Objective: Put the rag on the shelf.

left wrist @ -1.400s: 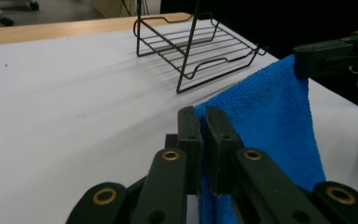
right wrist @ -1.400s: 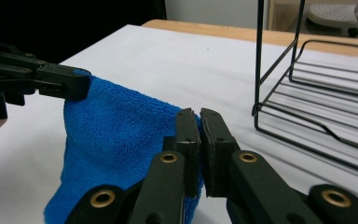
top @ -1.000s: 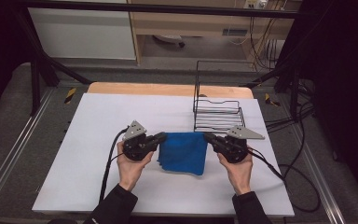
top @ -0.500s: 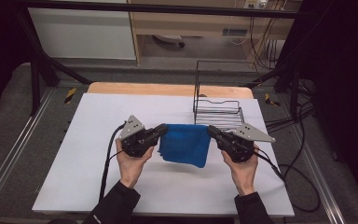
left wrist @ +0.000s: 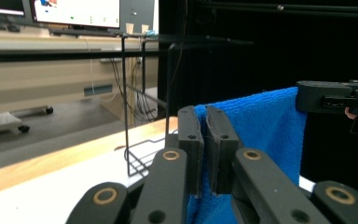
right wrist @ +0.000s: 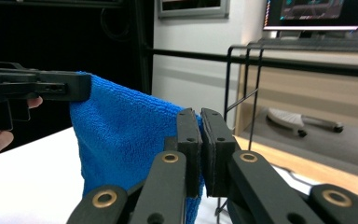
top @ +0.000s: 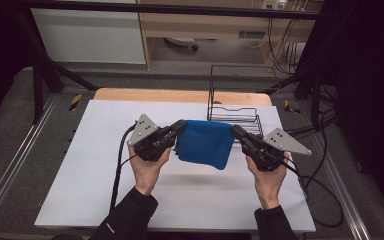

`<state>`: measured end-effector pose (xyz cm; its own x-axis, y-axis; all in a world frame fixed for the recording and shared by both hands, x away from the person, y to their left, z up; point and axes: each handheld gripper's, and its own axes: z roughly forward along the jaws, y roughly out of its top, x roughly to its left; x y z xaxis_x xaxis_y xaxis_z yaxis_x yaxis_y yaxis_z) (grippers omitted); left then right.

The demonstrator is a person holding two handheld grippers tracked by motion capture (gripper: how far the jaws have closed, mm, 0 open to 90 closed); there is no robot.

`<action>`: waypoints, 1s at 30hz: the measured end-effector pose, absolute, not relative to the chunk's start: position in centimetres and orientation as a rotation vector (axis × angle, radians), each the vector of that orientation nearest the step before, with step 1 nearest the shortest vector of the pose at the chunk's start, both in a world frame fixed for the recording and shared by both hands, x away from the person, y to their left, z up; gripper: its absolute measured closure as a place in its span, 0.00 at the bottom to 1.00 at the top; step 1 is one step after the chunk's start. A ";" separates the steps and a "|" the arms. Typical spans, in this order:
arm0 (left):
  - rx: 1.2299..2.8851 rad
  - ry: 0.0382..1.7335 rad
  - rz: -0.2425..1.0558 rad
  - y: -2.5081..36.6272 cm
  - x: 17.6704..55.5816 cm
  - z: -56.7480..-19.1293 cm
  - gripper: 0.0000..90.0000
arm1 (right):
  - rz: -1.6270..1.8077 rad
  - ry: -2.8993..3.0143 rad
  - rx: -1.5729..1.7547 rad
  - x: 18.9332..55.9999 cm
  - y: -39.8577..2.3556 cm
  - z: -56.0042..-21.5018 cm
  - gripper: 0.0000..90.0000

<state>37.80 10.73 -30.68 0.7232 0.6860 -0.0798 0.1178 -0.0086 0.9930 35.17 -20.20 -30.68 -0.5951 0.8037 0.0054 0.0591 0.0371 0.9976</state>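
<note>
Both claws, left and right, pinch the blue cloth; pull apart and you lose a corner, or it snags the wire rack

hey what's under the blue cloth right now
The blue cloth hangs in the air between the left gripper and right gripper, each shut on an upper corner. Beneath it lies the bare white table with the cloth's shadow; whatever is directly behind the cloth stays covered.
</note>
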 end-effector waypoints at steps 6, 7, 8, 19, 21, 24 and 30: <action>1.518 0.655 0.525 10.0 37.8 -29.8 0.95 | 1.619 1.679 0.861 34.9 -20.6 -29.9 0.97; 1.515 0.653 0.526 9.9 37.8 -29.7 0.95 | 1.617 1.668 0.855 34.9 -20.6 -29.7 0.97; 1.510 0.649 0.527 9.8 37.8 -29.6 0.95 | 1.618 1.660 0.854 34.9 -20.7 -29.5 0.97; 1.450 0.617 0.545 8.6 38.4 -27.7 0.95 | 1.651 1.544 0.840 34.9 -21.3 -27.7 0.97; 1.438 0.613 0.550 8.4 38.6 -27.3 0.95 | 1.654 1.525 0.835 34.9 -21.4 -27.4 0.97; 1.430 0.609 0.550 8.0 38.8 -26.8 0.95 | 1.644 1.503 0.830 35.0 -21.6 -27.0 0.97; 1.413 0.597 0.552 6.9 39.6 -25.9 0.95 | 1.640 1.458 0.833 35.5 -22.3 -25.7 0.97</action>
